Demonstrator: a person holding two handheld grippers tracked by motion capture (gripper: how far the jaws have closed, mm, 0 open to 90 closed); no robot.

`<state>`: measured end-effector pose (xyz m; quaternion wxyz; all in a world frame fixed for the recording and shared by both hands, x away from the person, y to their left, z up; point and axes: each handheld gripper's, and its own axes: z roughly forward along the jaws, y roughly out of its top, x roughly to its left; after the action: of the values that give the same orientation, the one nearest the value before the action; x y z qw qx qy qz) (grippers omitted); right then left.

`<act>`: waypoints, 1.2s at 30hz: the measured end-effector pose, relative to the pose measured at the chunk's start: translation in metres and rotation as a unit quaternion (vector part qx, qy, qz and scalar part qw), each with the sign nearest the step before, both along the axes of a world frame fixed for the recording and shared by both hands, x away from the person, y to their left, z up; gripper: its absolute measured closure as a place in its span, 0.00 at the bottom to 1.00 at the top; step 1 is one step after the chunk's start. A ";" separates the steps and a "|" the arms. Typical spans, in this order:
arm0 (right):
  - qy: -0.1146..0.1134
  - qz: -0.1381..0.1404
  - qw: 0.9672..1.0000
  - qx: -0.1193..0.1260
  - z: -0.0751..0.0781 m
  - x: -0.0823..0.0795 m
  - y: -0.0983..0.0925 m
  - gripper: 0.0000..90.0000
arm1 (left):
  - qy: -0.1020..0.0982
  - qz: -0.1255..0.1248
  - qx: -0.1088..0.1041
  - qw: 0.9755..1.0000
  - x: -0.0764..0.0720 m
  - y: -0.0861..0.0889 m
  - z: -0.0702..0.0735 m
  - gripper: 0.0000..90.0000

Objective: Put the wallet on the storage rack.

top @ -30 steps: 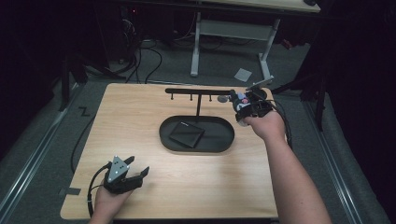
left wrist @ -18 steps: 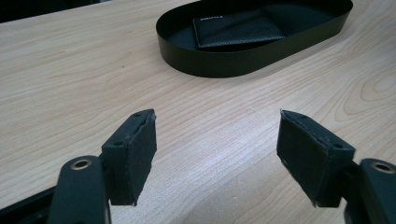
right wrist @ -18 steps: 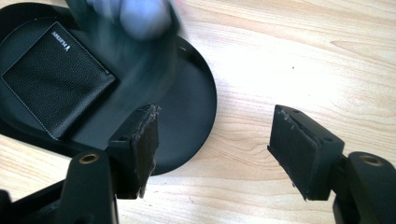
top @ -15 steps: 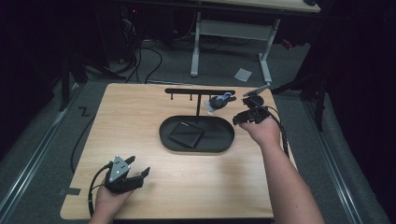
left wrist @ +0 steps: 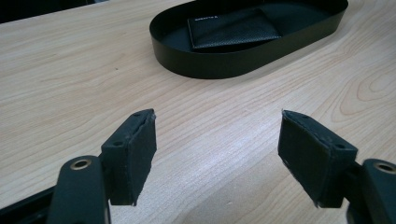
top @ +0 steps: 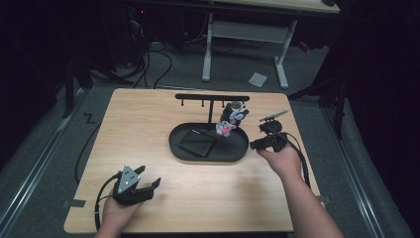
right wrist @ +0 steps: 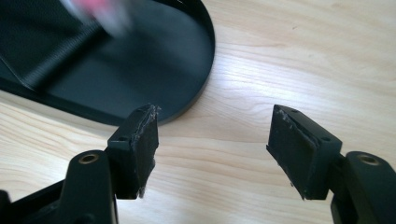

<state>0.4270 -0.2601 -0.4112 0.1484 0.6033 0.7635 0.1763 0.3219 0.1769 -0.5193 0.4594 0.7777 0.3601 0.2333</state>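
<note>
Wooden table [top: 163, 124] on grey carpet: one black oval tray [top: 233, 151], one black wallet [top: 197, 144] lying flat in it, one T-shaped hook rack [top: 212, 97]. One plush keychain [top: 229, 120] hangs from rack's right end, above tray. Right gripper [top: 265, 133] just beside tray, jaws apart, empty. Left gripper [top: 147, 179] near table's front edge, jaws wide, empty.

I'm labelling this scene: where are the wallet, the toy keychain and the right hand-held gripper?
wallet [left wrist: 233, 29], left gripper view, middle of its top face.
toy keychain [top: 229, 120], high view, its body, hanging from the rack.
right hand-held gripper [right wrist: 212, 149], right gripper view, midway between its fingertips.
</note>
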 end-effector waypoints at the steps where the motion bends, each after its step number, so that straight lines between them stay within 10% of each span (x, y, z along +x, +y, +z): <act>1: -0.006 -0.001 1.000 0.004 -0.002 -0.004 -0.001 0.37 | 0.000 0.000 0.001 1.000 0.000 -0.001 0.000 0.31; 13: -0.115 0.005 0.993 0.010 -0.049 -0.062 -0.019 0.29 | -0.001 -0.003 0.008 1.000 -0.001 -0.003 -0.002 0.31; 30: -0.251 0.041 0.967 0.026 -0.101 -0.145 -0.028 0.08 | -0.003 0.010 0.014 1.000 -0.006 -0.008 -0.004 0.30; 36: -0.224 0.046 0.973 0.014 -0.108 -0.148 -0.037 0.04 | -0.006 0.018 0.016 1.000 -0.008 -0.011 -0.003 0.30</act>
<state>0.2788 -0.2969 -0.5193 0.2986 0.5146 0.7353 0.3246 0.3139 0.1659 -0.5226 0.4452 0.7769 0.3671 0.2520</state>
